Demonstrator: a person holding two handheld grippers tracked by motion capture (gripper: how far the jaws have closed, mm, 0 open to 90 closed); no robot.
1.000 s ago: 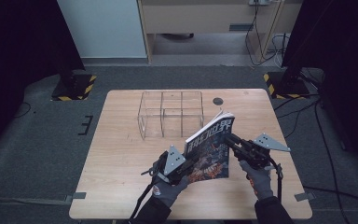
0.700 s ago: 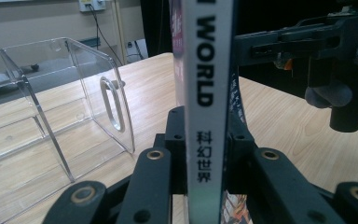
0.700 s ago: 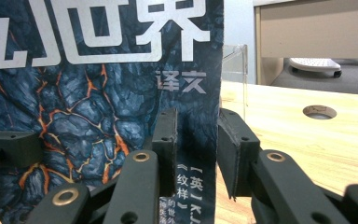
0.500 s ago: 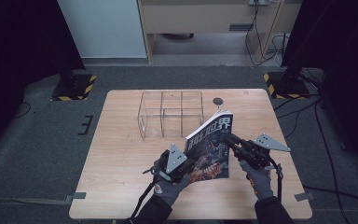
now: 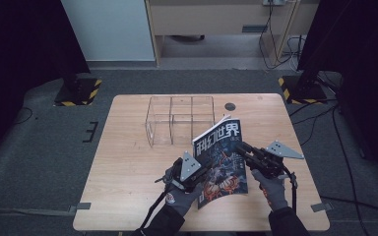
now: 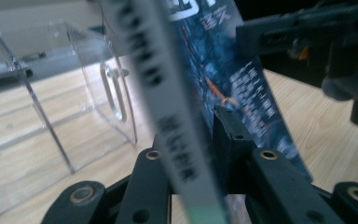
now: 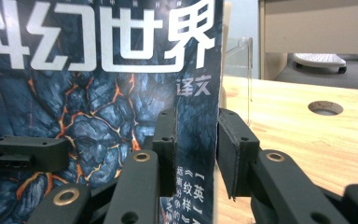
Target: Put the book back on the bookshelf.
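1. Magazine held tilted upright above the table's near edge, just short of the clear divided organiser.
2. Left gripper clamped on its spine; right gripper pinching the opposite edge.
3. Keep both grips level; lift evenly, avoid twisting the pages.
4. Line up with a compartment before lowering.
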